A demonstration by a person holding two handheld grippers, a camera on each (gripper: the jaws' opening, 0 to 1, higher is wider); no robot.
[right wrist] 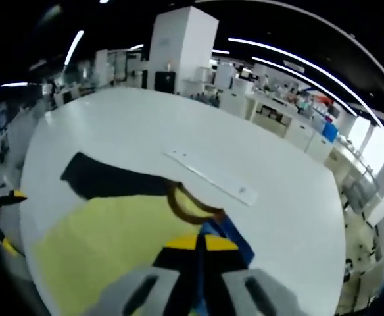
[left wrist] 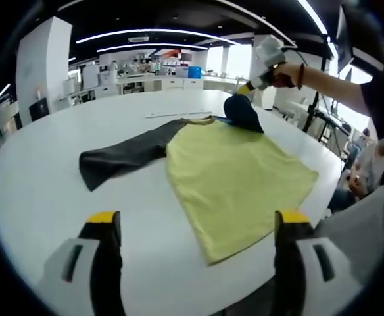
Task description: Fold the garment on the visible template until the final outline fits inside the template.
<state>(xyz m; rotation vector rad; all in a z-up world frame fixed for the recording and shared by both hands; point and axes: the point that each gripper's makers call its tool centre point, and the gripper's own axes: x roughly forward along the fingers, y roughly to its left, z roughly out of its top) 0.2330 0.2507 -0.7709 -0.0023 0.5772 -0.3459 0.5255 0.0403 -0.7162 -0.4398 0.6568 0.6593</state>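
Your right gripper (right wrist: 200, 245) is clamped on the dark sleeve (left wrist: 243, 112), lifting it to fold inward; left gripper (left wrist: 198, 227) spread, idle. Shirt (left wrist: 235, 178) lies mid white table (left wrist: 41, 191), toward its right edge.

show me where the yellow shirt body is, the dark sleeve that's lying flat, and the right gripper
yellow shirt body (left wrist: 235, 174), left gripper view, middle of the yellow panel.
dark sleeve (left wrist: 123, 158), left gripper view, mid-length of the sleeve spread flat on the table.
right gripper (right wrist: 200, 243), right gripper view, between its yellow-tipped fingertips, closed on the other sleeve.
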